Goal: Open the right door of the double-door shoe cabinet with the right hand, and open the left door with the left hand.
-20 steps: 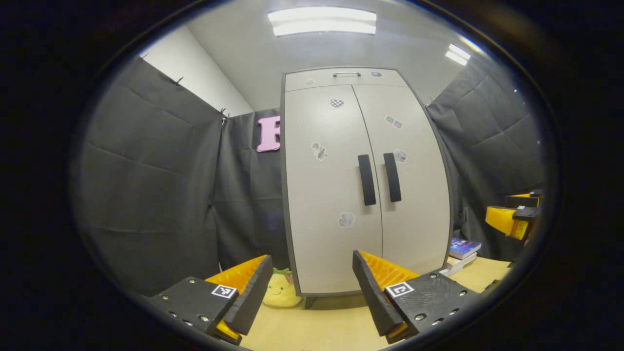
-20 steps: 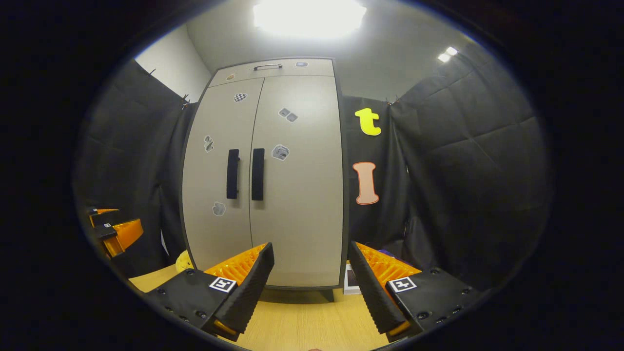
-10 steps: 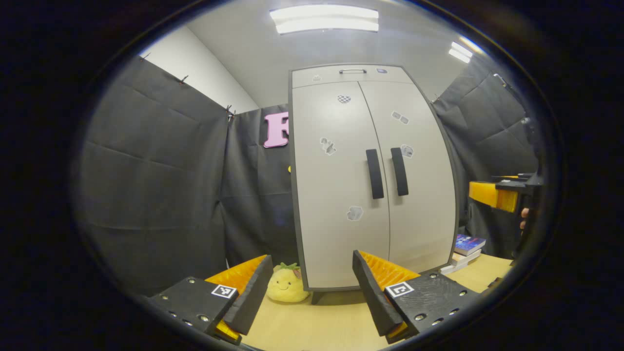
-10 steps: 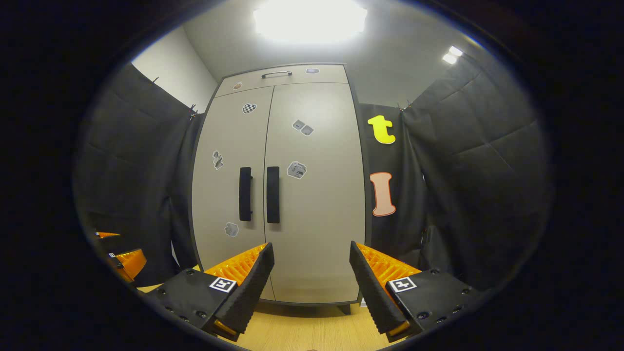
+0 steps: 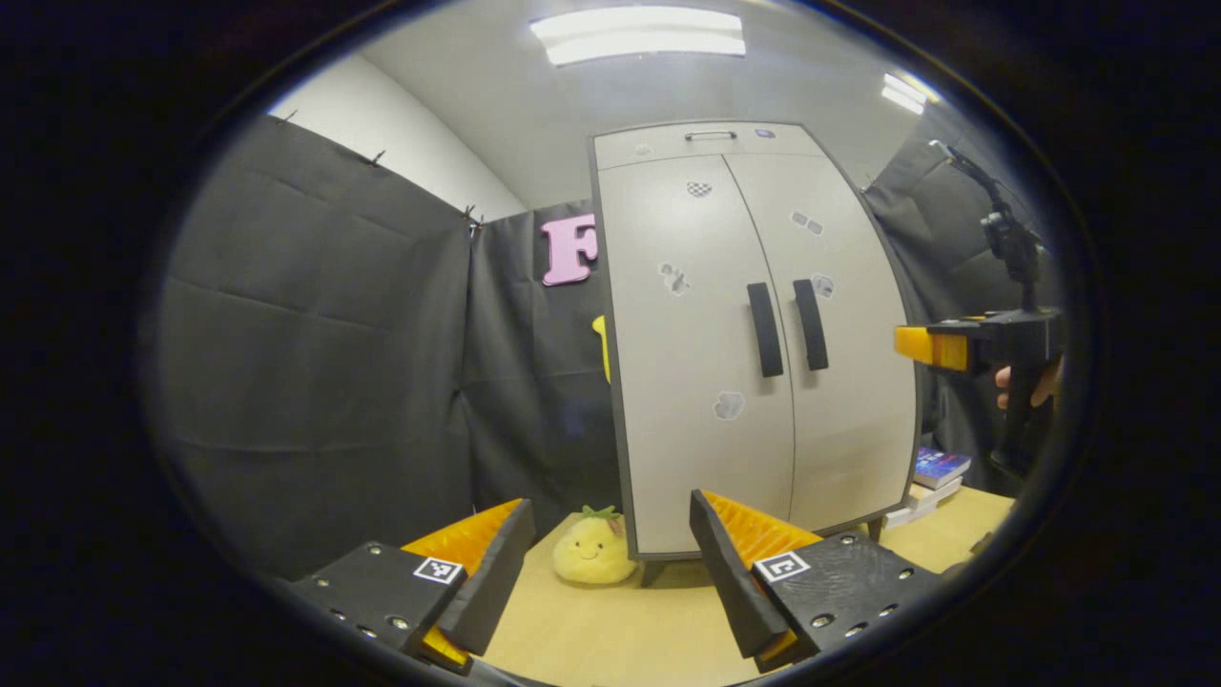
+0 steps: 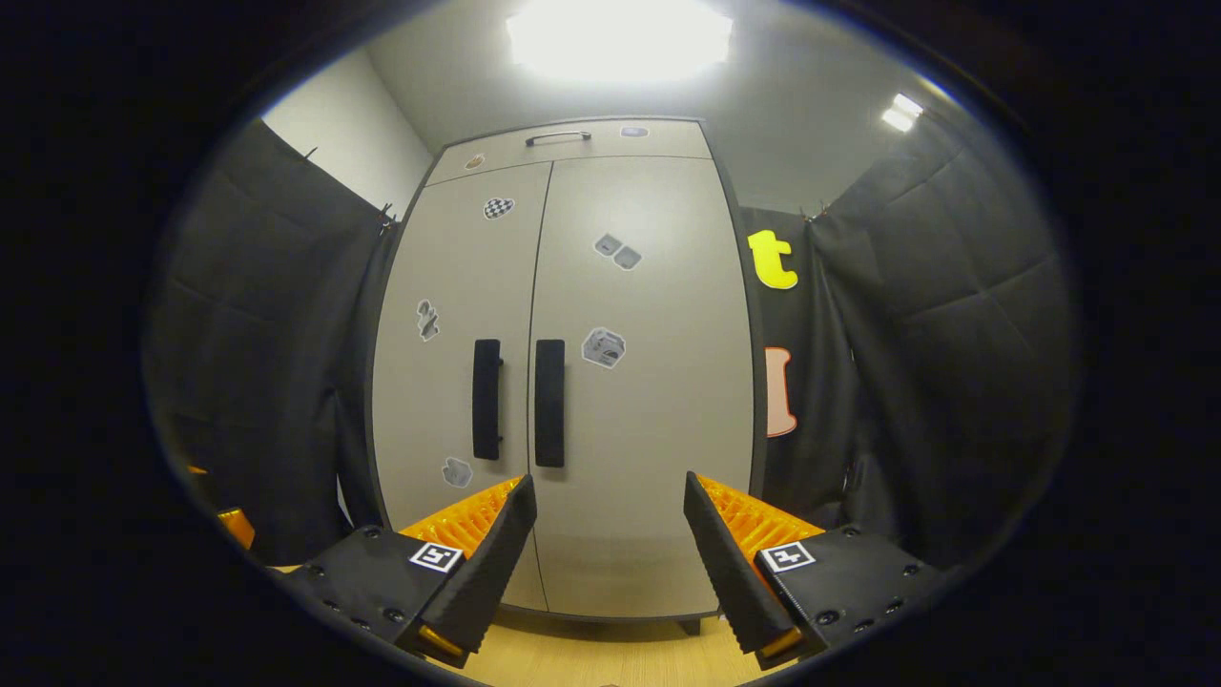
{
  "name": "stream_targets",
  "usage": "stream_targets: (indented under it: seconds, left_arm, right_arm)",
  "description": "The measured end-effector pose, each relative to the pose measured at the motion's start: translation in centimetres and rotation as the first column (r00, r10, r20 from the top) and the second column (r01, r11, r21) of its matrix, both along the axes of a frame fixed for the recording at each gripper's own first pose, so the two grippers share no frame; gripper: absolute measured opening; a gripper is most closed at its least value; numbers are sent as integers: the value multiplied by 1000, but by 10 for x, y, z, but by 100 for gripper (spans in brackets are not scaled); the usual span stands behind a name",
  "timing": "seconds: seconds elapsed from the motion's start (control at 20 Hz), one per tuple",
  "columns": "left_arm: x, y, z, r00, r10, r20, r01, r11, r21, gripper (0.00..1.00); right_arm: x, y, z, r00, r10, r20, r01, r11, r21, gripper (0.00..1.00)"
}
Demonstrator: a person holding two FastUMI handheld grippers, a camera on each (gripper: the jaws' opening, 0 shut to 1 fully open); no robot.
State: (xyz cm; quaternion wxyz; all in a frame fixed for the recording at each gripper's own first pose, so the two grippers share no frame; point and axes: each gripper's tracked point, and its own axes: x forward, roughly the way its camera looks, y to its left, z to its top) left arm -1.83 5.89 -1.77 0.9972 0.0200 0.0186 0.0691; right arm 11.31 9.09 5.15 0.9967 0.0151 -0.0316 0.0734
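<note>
In the left gripper view, the left tongs (image 5: 610, 572) hang wide open over the pale wooden table (image 5: 610, 639), gripping nothing. On the far left, black quilted cloth (image 5: 305, 363) walls the booth. Just right of it, a yellow smiling plush fruit with a green tuft (image 5: 593, 551) sits on the table, just beside the cabinet's near left corner. The tall light-grey double-door shoe cabinet (image 5: 754, 343) stands to the right of centre, both doors closed. Its left door (image 5: 692, 363) and right door (image 5: 844, 353) each carry a black vertical bar handle beside the middle seam, the left handle (image 5: 764, 329) and right handle (image 5: 812, 324), with small stickers scattered on the panels. Right of the cabinet's foot, a small stack of books (image 5: 930, 475) lies on the table. Farther right, the right tongs (image 5: 930, 345) point at the right door, apart from it, held by a hand (image 5: 1030, 382).

In the right gripper view, these tongs (image 6: 610, 563) gape open and empty, facing the closed doors well short of the handles (image 6: 548, 403).
</note>
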Motion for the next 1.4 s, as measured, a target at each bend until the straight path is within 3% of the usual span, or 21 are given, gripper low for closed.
stream_targets:
  seconds: [0.25,1.15,1.4]
  left_arm:
    - [-8,15,0,999,39,-2,-39,999,3,95]
    - [-24,59,-14,990,137,-44,-137,990,15,95]
    - [-22,64,-14,988,148,-51,-148,989,10,94]
  right_arm:
    - [24,17,16,999,15,28,-16,1000,12,96]
    - [137,83,30,993,69,-91,-58,991,121,97]
    - [156,94,22,985,68,-159,-48,991,128,85]
